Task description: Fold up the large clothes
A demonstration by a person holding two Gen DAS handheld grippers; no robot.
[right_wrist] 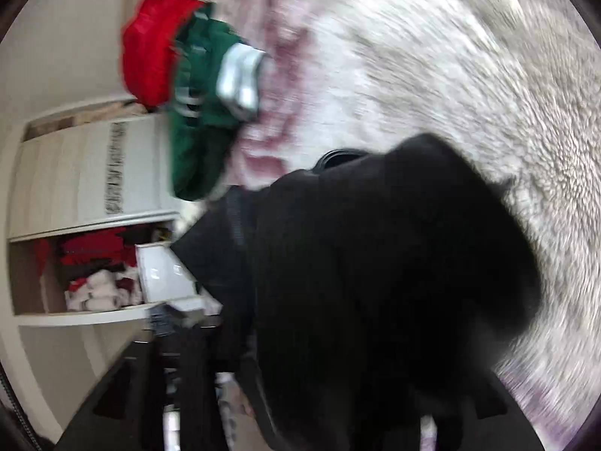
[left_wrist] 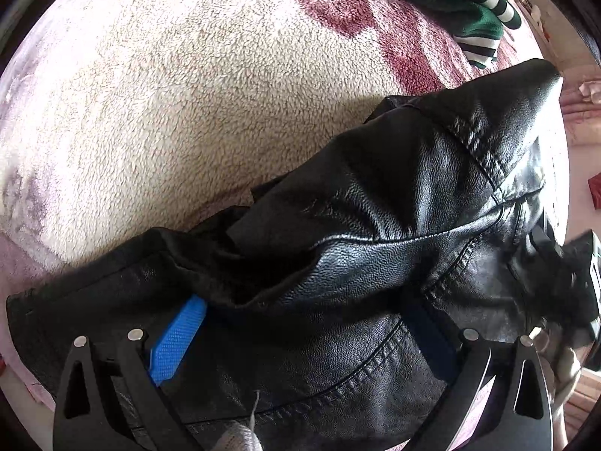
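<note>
Bedside surroundings: bedding, spare garments, shelving.

A fleecy cream blanket with wine-red patches covered the surface. At its far edge lay a green garment with white-striped trim, and a red garment rested against it on the side away from the blanket. Beyond them stood a white shelf unit; one compartment held red and white folded items, blurred. A white panel with dark lettering, unreadable, sat above.
</note>
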